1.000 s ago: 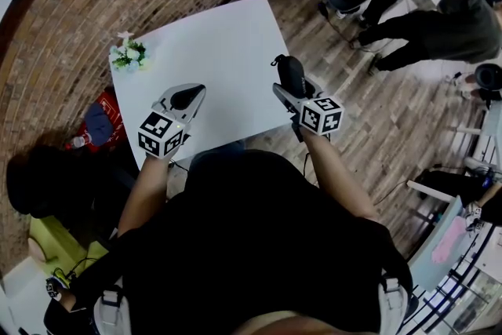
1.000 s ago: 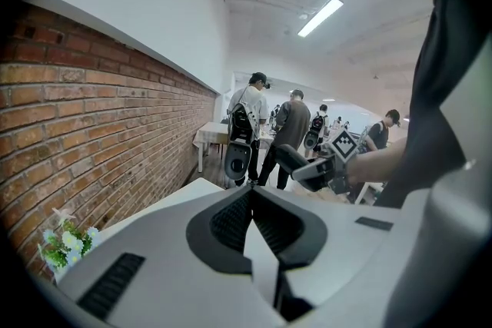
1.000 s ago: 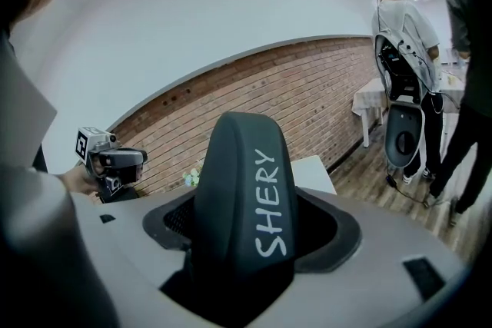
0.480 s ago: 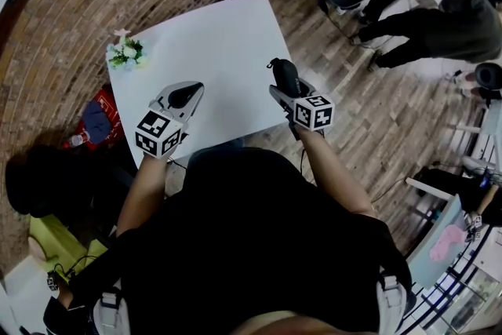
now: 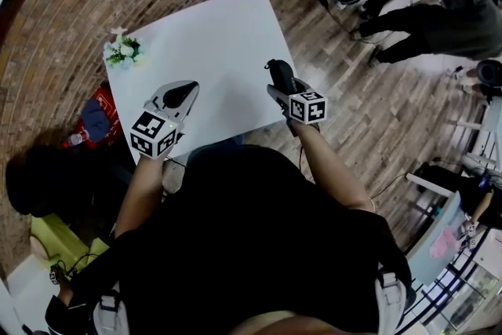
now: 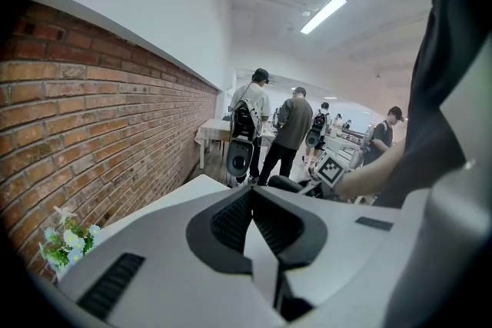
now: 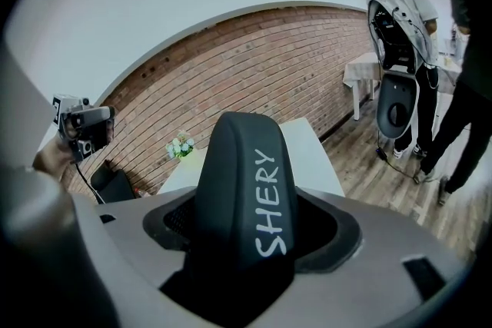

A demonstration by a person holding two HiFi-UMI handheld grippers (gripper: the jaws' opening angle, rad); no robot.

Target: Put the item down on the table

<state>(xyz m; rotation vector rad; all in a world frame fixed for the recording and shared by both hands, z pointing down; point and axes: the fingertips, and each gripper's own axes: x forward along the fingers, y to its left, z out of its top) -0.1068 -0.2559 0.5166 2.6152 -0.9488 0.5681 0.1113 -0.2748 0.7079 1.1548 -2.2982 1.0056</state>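
the black rounded oblong case with white lettering (image 7: 244,196) is clamped in the right gripper's (image 5: 276,90) jaws over the right edge of the white square counter (image 5: 208,39), so releasing here could tip it onto the wooden floor (image 5: 353,106); the left gripper's (image 5: 182,96) jaws are closed, empty.

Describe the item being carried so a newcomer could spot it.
Find the white table. Near its right edge, the right claw is shut on a black case. Its white SHERY lettering sets it apart; the left claw holds nothing.
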